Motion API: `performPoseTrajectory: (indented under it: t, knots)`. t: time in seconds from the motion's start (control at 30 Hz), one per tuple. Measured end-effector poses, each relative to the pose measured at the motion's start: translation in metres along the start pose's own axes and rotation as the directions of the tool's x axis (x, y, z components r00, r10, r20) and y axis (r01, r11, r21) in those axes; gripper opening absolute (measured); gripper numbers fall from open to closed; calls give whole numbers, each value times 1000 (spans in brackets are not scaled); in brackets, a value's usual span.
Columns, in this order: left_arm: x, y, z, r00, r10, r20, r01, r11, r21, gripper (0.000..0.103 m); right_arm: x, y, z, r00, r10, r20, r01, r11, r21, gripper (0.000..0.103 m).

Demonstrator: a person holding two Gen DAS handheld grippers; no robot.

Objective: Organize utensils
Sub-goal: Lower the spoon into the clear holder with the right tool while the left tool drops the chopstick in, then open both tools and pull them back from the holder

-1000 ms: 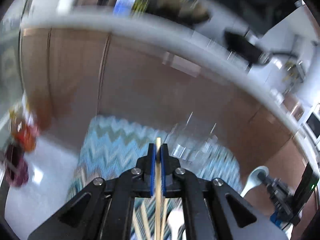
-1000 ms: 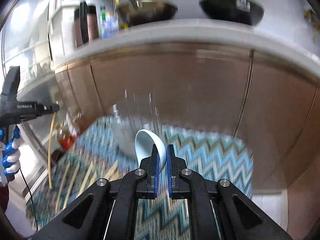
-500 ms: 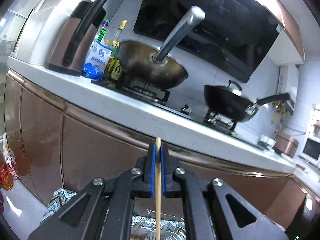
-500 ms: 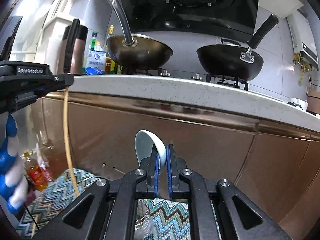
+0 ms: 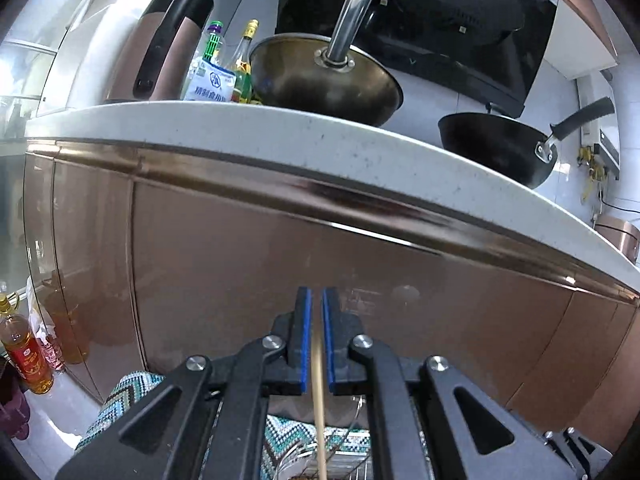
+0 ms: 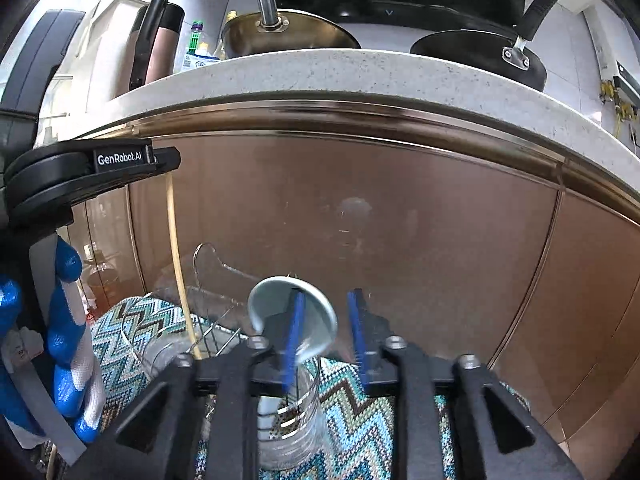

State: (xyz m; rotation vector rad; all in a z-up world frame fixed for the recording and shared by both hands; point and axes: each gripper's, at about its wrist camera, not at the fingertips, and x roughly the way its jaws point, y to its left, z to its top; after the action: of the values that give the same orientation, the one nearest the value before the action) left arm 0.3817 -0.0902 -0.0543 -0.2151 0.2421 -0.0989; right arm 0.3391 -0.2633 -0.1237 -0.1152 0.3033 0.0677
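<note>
Chopstick (image 5: pixel 319 392) and spoon (image 6: pixel 292 312) are the two utensils in play, each hanging over a wire rack (image 6: pixel 216 332) that sits on a zigzag mat (image 6: pixel 120 332) in front of the brown cabinet (image 6: pixel 360 208).

In the left wrist view the left gripper (image 5: pixel 314 336) has its blue pads a little apart, and the chopstick runs straight down between them; I cannot tell if either pad touches it. Its lower end reaches the rack at the bottom edge of the view. In the right wrist view the same stick drops from the left gripper toward the rack's left part.

The right gripper (image 6: pixel 326 328) has its jaws spread well apart. The spoon's pale bowl stands up between them, against the left finger, with the handle pointing down into a clear round cup (image 6: pixel 292 412) of the rack. It looks released or nearly so.

My judgement on handling: the chopstick is light, stiff and thin, likely wood or bamboo, so it swivels easily in a pinch; taking it near the upper end and keeping it upright suits dropping it into a cup. The spoon looks like glazed ceramic: heavier, slick and liable to chip, best held by the handle just below the bowl and lowered, not dropped
</note>
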Motion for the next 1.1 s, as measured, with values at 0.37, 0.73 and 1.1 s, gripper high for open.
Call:
performPoseTrajectory:
  t: [0.37,0.73,1.1]
  knots:
    - [-55,4,9,1000,18,13,-18,997,69,31,-31,-2,4,1000,-14,-1,14,1000,22,40]
    - [-148,15,23,998,58,0,-58,990,125,43,-105,-11,12,1000,-20,-1,20,999,40,40]
    - [-246,27,22,995,95,3,-94,978,186,48,-199,-14,-1,1000,-21,-13,22,998,65,45]
